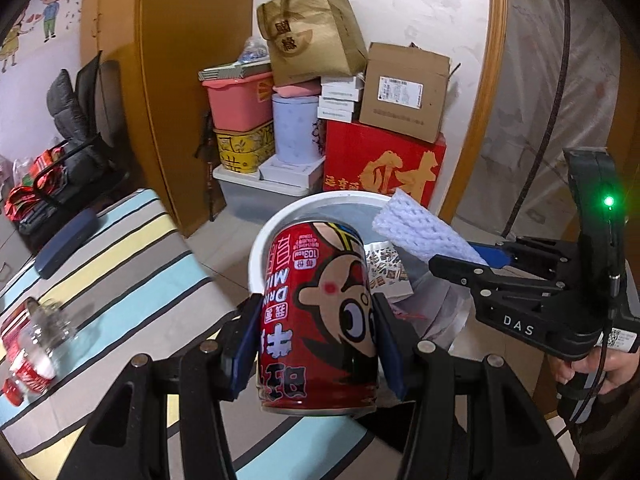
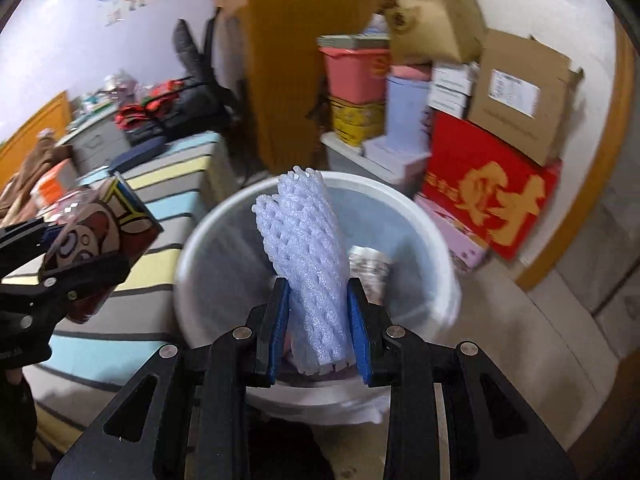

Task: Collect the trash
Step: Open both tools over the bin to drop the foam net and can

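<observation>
Left gripper (image 1: 316, 344) clamps red can (image 1: 320, 320), upright, short of the white bin (image 1: 256, 248) near rim. Right gripper (image 2: 318, 332) pinches foam net sleeve (image 2: 308, 264), long axis pointing into the bin's mouth. Judgement: right is nearer to dropping; bin lies ahead and below both.

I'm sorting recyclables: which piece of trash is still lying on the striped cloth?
The clear plastic bottle with a red label, on its side; the red drink can and white foam net are gripped.
</observation>
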Available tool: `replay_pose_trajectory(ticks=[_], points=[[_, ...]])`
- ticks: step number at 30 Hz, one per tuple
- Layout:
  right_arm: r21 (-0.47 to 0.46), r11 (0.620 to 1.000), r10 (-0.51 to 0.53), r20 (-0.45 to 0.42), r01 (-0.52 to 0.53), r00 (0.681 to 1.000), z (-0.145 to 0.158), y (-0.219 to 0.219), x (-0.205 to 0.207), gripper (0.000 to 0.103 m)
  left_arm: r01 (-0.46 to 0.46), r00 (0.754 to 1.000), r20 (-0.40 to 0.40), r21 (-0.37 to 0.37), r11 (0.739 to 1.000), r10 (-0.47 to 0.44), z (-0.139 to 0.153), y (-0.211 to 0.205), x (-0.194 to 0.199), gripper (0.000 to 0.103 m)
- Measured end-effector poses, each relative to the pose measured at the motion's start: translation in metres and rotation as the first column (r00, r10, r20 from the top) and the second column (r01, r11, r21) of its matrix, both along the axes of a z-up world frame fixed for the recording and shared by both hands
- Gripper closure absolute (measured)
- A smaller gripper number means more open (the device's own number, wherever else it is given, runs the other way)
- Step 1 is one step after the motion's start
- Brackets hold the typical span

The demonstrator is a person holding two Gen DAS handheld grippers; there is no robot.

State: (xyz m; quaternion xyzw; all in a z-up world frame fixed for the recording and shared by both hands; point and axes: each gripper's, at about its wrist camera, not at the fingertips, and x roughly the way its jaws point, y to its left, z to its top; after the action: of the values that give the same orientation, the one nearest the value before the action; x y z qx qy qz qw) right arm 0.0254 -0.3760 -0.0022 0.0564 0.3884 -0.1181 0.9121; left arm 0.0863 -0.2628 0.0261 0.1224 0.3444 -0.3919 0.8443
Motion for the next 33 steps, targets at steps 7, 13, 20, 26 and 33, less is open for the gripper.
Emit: replay_pose_trajectory(ticks=[7, 13, 20, 26, 33], points=[[-0.008, 0.998, -0.058, -0.032, 0.058, 0.998, -0.006, -0.015, 0.001, 0.073, 0.024, 1.0, -0.011, 0.011, 1.0, -0.024, -0.009, -0.029, 0.005, 0.048], [-0.021, 0.997, -0.075, -0.045, 0.074, 0.996, -0.011, -0.021, 0.006, 0.073, 0.036, 0.999, -0.026, 0.017, 0.999, -0.036, -0.016, -0.042, 0.008, 0.048], [-0.014, 0.996, -0.083, -0.062, 0.083, 0.995, -0.015, -0.025, 0.008, 0.067, 0.029, 0.999, -0.04, -0.004, 1.0, -0.03, -0.017, -0.039, 0.012, 0.034], [-0.016, 0.996, -0.086, -0.059, 0.086, 0.994, -0.014, -0.023, 0.008, 0.055, 0.02, 0.999, -0.029, -0.017, 1.0, -0.021, -0.011, -0.032, 0.009, 0.034], [-0.022, 0.997, -0.07, -0.036, 0.07, 0.997, -0.009, -0.015, 0.007, 0.045, -0.002, 1.0, -0.015, -0.035, 0.999, 0.001, -0.003, -0.014, 0.007, 0.034]])
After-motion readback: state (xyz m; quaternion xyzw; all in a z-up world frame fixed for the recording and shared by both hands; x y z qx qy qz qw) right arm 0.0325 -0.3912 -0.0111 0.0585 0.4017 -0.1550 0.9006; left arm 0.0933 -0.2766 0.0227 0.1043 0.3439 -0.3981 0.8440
